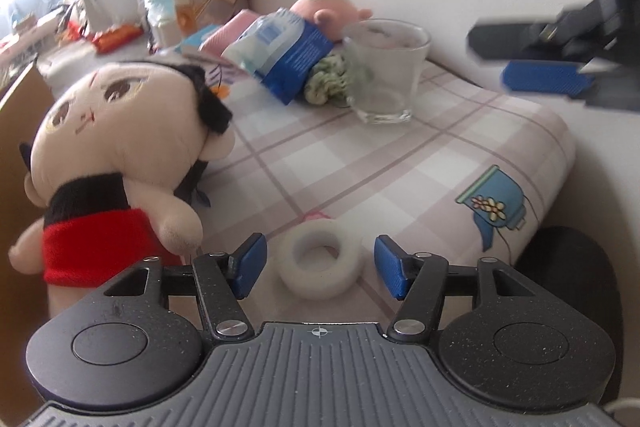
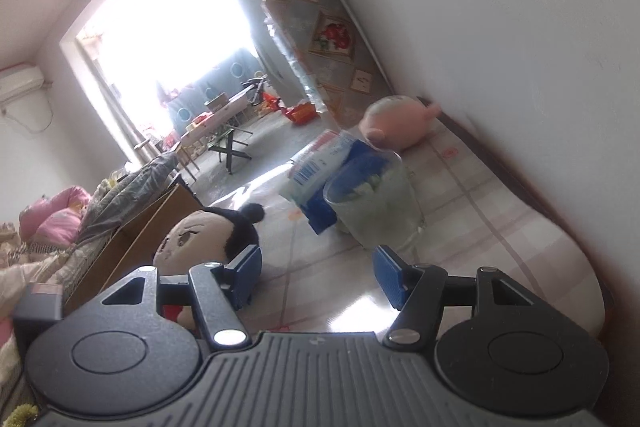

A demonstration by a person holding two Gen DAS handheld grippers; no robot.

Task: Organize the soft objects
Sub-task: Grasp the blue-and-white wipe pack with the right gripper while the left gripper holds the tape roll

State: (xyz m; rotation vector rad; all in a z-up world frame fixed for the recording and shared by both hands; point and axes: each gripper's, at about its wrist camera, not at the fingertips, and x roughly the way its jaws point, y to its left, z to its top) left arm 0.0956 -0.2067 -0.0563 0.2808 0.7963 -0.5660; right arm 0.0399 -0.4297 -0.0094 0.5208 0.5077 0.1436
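A white foam ring point(image 1: 292, 261) lies on the checked cloth between the fingers of my left gripper point(image 1: 320, 251), which stands open with its blue pads clear of the ring. A plush doll point(image 1: 120, 155) with black hair and a red dress stands just to the left, also seen low on the left in the right wrist view point(image 2: 208, 235). Further back lie a pink plush point(image 1: 328, 11), a blue and white soft pack point(image 1: 280, 55) and a green knitted piece point(image 1: 328, 83). My right gripper point(image 2: 316, 267) is open and empty, hovering at the right point(image 1: 492, 61).
A clear glass point(image 1: 388, 75) stands in front of the green knitted piece, close to the wall. A cardboard box point(image 2: 140, 231) sits at the table's left side. The checked tablecloth point(image 1: 400, 167) drops off at the right edge. Pink bedding point(image 2: 60, 223) lies far left.
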